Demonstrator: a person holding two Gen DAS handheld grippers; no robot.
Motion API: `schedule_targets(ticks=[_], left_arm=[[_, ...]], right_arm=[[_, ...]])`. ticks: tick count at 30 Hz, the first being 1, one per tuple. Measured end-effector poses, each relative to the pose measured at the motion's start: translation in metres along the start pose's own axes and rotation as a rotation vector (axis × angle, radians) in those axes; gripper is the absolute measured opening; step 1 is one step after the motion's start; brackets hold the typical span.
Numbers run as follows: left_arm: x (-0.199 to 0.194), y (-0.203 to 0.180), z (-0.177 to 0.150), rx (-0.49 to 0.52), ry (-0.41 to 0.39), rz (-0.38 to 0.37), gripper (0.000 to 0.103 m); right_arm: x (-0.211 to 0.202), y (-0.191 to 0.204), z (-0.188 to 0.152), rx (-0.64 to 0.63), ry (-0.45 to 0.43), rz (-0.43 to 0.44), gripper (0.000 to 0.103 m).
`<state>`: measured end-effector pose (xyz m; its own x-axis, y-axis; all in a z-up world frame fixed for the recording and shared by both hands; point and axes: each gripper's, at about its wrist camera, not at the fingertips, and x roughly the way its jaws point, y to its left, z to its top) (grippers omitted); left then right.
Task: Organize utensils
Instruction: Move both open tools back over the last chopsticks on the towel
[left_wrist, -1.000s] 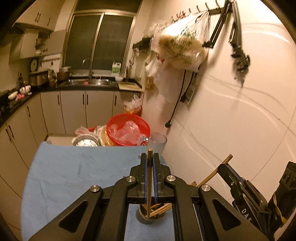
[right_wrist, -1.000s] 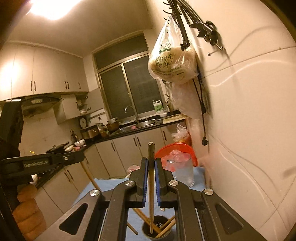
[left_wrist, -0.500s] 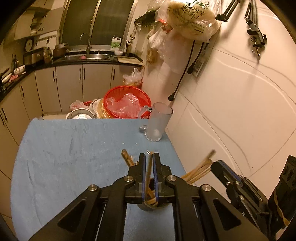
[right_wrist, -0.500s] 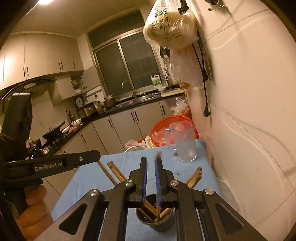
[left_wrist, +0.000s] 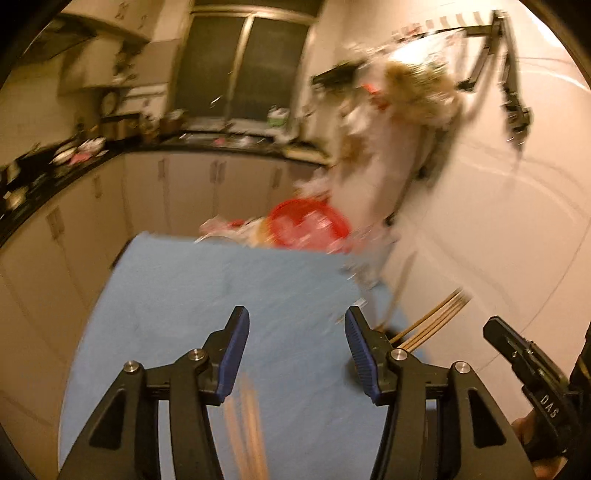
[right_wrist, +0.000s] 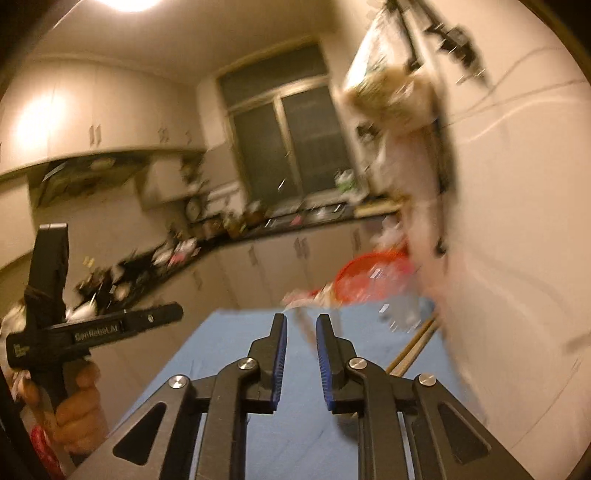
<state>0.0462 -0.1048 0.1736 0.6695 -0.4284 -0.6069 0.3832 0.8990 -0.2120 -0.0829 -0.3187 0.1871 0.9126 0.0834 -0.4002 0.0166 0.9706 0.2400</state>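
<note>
both grippers hang over the blue cloth (left_wrist: 177, 295) that covers the table, and both views are smeared by blur. left gripper (left_wrist: 295, 350) has its jaws opening, already wide apart, with only cloth showing between the blue pads; nothing is gripped. low in that view, just under the left-hand finger, a few pale wooden chopsticks (left_wrist: 245, 428) appear as blurred streaks over the cloth, free of the pads. more chopsticks (left_wrist: 436, 319) fan out behind the right-hand finger, leaning toward the white wall (left_wrist: 498, 221); the container they stand in is hidden by the finger.

right gripper (right_wrist: 301, 354) is opening too, its jaws only a narrow way apart. a brownish blurred streak (right_wrist: 304, 325) lies in the gap beyond the tips; i cannot tell whether it is a chopstick, and the pads do not press on it. to the right, chopsticks (right_wrist: 413, 349) slant up near the wall.

a hand (right_wrist: 75, 402) holds the left gripper's handle at the left edge of the right wrist view. beyond the table's far end sits a red basket (left_wrist: 308, 225), and a filled plastic bag (right_wrist: 391, 99) hangs on the wall.
</note>
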Motion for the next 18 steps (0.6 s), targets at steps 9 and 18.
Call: schedule_targets(ticks=[9,18], left_arm=[[0.064,0.104,-0.106,-0.171,0.351,0.064,0.053],[0.126,0.09,-0.107,-0.2,0.468,0.059,0.046]], right_arm=[[0.09,0.027,-0.093,0.073,0.362,0.115,0.019],[0.11,0.015,-0.123,0.102,0.486,0.022,0.019]])
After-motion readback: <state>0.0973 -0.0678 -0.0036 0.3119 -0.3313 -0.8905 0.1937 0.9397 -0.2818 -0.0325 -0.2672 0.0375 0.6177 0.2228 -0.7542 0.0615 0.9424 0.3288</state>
